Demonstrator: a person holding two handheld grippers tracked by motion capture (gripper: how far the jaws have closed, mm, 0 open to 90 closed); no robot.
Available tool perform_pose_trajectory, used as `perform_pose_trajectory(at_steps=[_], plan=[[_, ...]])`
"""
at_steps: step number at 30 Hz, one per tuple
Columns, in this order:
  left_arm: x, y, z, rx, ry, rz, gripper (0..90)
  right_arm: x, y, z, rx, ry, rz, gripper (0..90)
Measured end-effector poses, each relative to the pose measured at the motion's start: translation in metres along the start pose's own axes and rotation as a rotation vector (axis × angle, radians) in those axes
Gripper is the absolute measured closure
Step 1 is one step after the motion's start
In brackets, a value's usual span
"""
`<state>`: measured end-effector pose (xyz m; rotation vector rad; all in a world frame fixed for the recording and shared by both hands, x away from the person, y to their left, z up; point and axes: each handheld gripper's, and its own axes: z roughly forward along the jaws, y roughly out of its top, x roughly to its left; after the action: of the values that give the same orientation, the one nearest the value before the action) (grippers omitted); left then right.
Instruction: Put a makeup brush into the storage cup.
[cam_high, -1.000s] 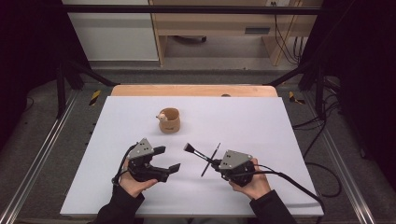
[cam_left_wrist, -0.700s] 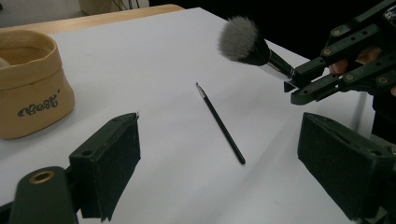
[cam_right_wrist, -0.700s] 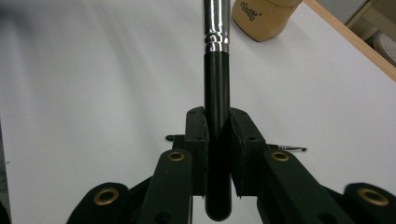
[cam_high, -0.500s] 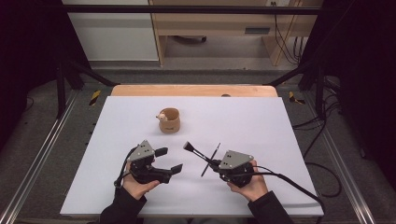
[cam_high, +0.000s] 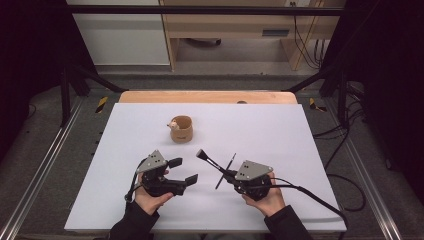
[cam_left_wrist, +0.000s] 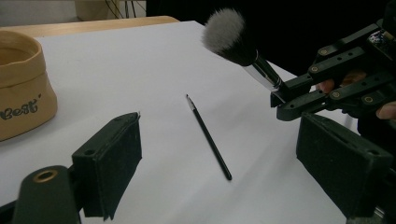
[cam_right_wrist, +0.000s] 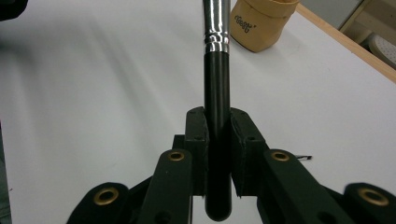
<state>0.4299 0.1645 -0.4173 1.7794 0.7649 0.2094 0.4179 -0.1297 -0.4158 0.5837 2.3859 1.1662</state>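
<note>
The right gripper (cam_high: 226, 174) squeezes a big fluffy brush (cam_right_wrist: 217, 116) by its black handle, holding it up above the white table (cam_high: 300, 140). The left gripper (cam_high: 182, 171) is wide open, holding nothing. A thin brush (cam_left_wrist: 208, 137) lies flat between them

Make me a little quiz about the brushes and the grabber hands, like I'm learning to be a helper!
1. True or false: the right gripper is shut on the big brush.
2. What lies flat on the white table between the two grippers?
A. a spoon
B. a thin brush
C. a pencil case
3. Fill in: the left gripper has its jaws ____.

Key:
1. True.
2. B, the thin brush.
3. Open, with nothing held.
</note>
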Motion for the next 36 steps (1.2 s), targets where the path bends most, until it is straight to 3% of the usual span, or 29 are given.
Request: perform_pose_trajectory(at_steps=[36], plan=[[-0.012,0.01,0.019,-0.08,-0.069,-0.037,17.6,0.0,0.001,-0.001,-0.041,0.001,0.031,79.2]])
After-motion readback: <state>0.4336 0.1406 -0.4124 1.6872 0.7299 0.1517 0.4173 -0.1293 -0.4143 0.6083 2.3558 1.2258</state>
